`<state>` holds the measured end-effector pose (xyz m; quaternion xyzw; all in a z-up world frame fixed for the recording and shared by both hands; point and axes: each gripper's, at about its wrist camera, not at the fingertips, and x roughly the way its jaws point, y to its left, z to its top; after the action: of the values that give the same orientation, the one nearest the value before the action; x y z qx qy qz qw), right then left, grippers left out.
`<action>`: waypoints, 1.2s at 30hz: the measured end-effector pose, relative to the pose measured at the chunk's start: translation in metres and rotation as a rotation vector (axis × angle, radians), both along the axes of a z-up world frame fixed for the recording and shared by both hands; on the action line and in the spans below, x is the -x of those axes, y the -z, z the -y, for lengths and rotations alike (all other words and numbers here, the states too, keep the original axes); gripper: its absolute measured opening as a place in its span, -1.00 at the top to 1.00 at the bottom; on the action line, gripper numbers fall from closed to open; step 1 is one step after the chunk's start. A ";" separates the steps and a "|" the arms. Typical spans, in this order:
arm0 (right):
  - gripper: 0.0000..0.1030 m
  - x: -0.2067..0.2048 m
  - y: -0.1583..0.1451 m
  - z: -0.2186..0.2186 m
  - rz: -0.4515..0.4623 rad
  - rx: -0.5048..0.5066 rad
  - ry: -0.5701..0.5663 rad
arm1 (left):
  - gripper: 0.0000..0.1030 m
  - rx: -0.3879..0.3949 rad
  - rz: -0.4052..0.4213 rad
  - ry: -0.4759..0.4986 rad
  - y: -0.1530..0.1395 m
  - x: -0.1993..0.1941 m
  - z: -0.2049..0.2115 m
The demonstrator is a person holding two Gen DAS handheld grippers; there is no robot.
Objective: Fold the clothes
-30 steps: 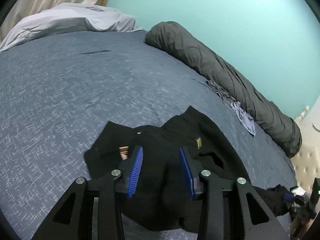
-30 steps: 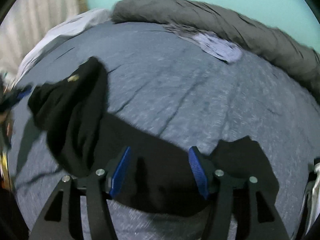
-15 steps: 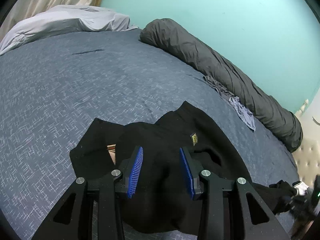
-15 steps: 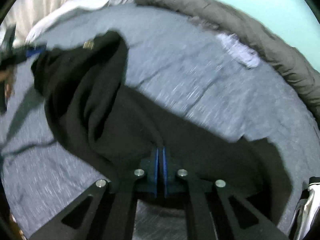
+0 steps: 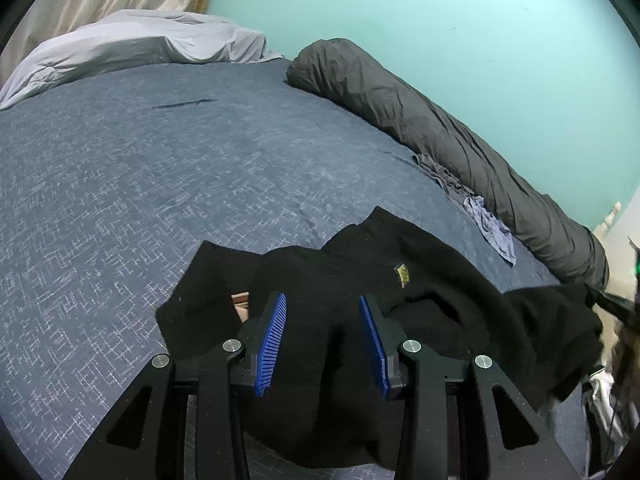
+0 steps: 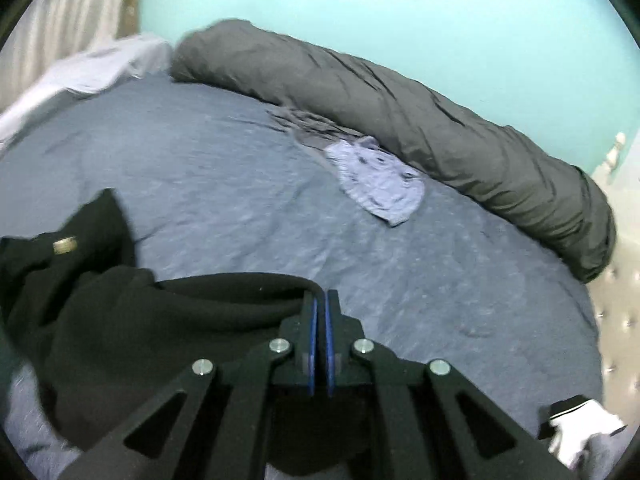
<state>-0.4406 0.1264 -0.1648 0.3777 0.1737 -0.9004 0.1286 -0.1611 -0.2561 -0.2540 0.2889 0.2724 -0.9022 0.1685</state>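
A crumpled black garment (image 5: 360,280) with a small yellow label lies on the dark blue bed cover (image 5: 120,168). My left gripper (image 5: 323,312) hovers open just over its near part, blue pads spread, cloth between and beneath them. In the right wrist view the same black garment (image 6: 120,320) is bunched at lower left. My right gripper (image 6: 320,300) is shut on its edge, which runs as a taut hem off to the left. The right gripper also shows blurred at the far right edge of the left wrist view.
A long dark grey rolled duvet (image 5: 440,136) lies along the turquoise wall. A small blue-grey garment (image 6: 372,180) rests beside it. A pale grey pillow (image 5: 132,44) sits at the far left. A white item (image 6: 580,428) lies at lower right near a cream tufted headboard (image 6: 616,280).
My right gripper closed on the black garment's edge and has lifted and pulled it to the right. The left gripper stays open over the cloth, barely shifted.
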 end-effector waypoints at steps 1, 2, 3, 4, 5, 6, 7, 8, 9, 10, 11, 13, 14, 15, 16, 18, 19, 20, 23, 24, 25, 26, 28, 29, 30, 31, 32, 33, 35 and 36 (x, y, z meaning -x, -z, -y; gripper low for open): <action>0.94 0.011 0.000 0.003 0.002 -0.009 0.024 | 0.20 0.000 0.001 -0.003 0.000 0.000 0.001; 0.94 0.023 0.001 0.007 0.003 -0.018 0.047 | 0.20 -0.001 0.003 -0.005 0.001 0.000 0.002; 0.93 0.032 0.004 0.009 0.028 -0.005 0.052 | 0.20 -0.003 0.005 -0.007 0.002 0.000 0.004; 0.93 0.041 0.011 0.011 0.083 0.008 0.051 | 0.20 -0.005 0.007 -0.009 0.002 -0.001 0.005; 0.93 0.040 0.013 0.002 0.090 0.024 0.068 | 0.20 -0.006 0.009 -0.010 0.003 -0.001 0.006; 0.86 0.035 0.013 -0.011 0.082 0.041 0.090 | 0.20 -0.008 0.010 -0.008 0.003 0.000 0.006; 0.71 0.030 0.013 -0.023 0.073 0.058 0.112 | 0.20 -0.010 0.009 -0.005 0.003 0.000 0.006; 0.58 0.026 0.014 -0.035 0.065 0.075 0.134 | 0.20 -0.010 0.008 -0.004 0.004 0.001 0.006; 0.20 0.021 0.014 -0.048 0.057 0.092 0.156 | 0.20 -0.009 0.008 -0.002 0.003 0.001 0.005; -0.04 0.016 0.014 -0.060 0.048 0.109 0.178 | 0.20 -0.008 0.008 0.002 0.003 0.001 0.004; -0.07 0.012 0.014 -0.073 0.040 0.126 0.201 | 0.20 -0.006 0.007 0.005 0.003 0.001 0.003; -0.10 0.002 0.015 -0.097 0.023 0.160 0.245 | 0.20 -0.004 0.008 0.007 0.003 0.000 0.002; -0.10 -0.002 0.015 -0.110 0.015 0.177 0.267 | 0.20 -0.003 0.008 0.007 0.003 0.000 0.001; -0.10 -0.007 0.015 -0.122 0.006 0.194 0.289 | 0.20 -0.004 0.007 0.006 0.003 0.000 0.001; -0.11 -0.012 0.015 -0.135 -0.002 0.211 0.311 | 0.20 -0.005 0.006 0.004 0.002 0.000 0.001; -0.14 -0.021 0.016 -0.159 -0.019 0.246 0.355 | 0.20 -0.005 0.004 0.004 0.002 0.000 0.000; -0.15 -0.026 0.016 -0.172 -0.028 0.263 0.377 | 0.20 -0.005 0.004 0.005 0.002 0.001 -0.001; -0.18 -0.030 0.016 -0.184 -0.036 0.280 0.399 | 0.20 -0.006 0.005 0.008 0.002 0.002 -0.002; -0.39 -0.049 0.053 -0.215 0.096 0.353 0.406 | 0.20 -0.006 0.006 0.013 0.003 0.005 -0.006; -0.39 -0.055 0.067 -0.219 0.145 0.364 0.400 | 0.20 -0.006 0.007 0.015 0.003 0.005 -0.007; -0.39 -0.061 0.078 -0.220 0.172 0.376 0.392 | 0.20 -0.004 0.007 0.017 0.002 0.006 -0.009; -0.39 -0.066 0.085 -0.221 0.186 0.390 0.384 | 0.20 0.001 0.008 0.020 0.002 0.006 -0.010; -0.39 -0.070 0.095 -0.219 0.212 0.449 0.363 | 0.20 0.006 0.011 0.022 0.002 0.007 -0.013; -0.39 -0.070 0.098 -0.216 0.219 0.467 0.360 | 0.20 0.006 0.012 0.023 0.003 0.008 -0.014; -0.39 -0.070 0.100 -0.213 0.221 0.487 0.354 | 0.20 0.007 0.013 0.024 0.003 0.009 -0.014; -0.39 -0.069 0.099 -0.209 0.221 0.500 0.350 | 0.20 0.008 0.014 0.024 0.003 0.010 -0.015; -0.39 -0.066 0.099 -0.204 0.225 0.509 0.342 | 0.20 0.009 0.015 0.025 0.003 0.011 -0.015; -0.39 -0.063 0.099 -0.200 0.230 0.518 0.333 | 0.20 0.010 0.015 0.025 0.003 0.011 -0.015; -0.39 -0.056 0.099 -0.192 0.241 0.535 0.315 | 0.20 0.010 0.015 0.024 0.003 0.012 -0.016; -0.38 -0.052 0.101 -0.186 0.254 0.523 0.303 | 0.20 0.009 0.014 0.024 0.004 0.012 -0.016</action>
<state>-0.3891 0.3124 -0.2656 0.4625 -0.1388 -0.8692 0.1066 -0.1735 -0.2403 -0.2576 0.2978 0.2637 -0.9033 0.1609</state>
